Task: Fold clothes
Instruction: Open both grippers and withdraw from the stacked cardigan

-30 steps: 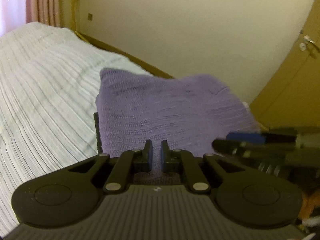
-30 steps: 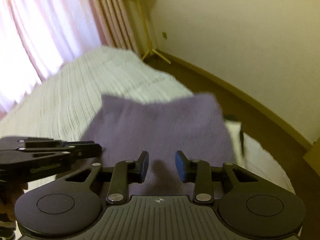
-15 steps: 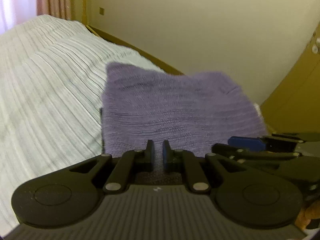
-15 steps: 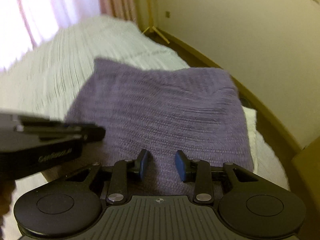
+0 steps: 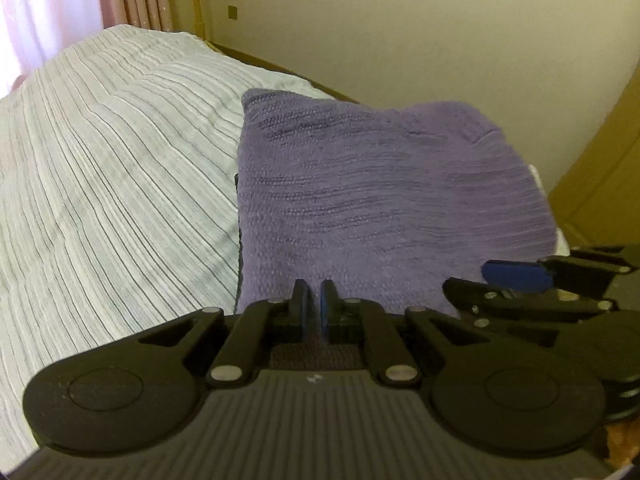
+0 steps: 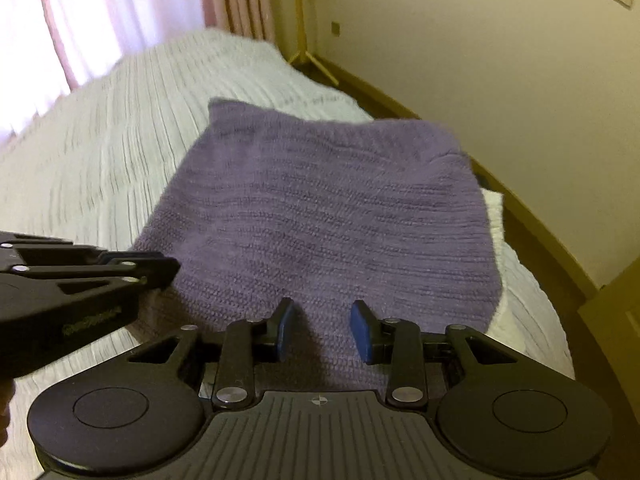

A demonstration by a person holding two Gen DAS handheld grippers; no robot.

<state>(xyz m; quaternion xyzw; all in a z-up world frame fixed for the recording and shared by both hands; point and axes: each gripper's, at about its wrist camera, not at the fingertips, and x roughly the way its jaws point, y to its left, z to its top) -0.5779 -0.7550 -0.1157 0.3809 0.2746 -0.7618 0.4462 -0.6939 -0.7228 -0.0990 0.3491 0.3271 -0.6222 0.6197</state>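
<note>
Bedspread (image 5: 120,184), pale and ribbed, fills the left, with the folded purple knit (image 6: 332,224) lying on its near right part. Left gripper (image 5: 313,294) has its jaws almost together at the knit's near edge; whether they pinch cloth I cannot tell. Right gripper (image 6: 323,314) stands partly open over the knit, gripping nothing.

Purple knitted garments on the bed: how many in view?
1. A single folded purple knitted garment lies near the corner of the bed with the white ribbed bedspread. A dark edge shows beneath its left side in the left wrist view, so something else may be hidden underneath.
</note>
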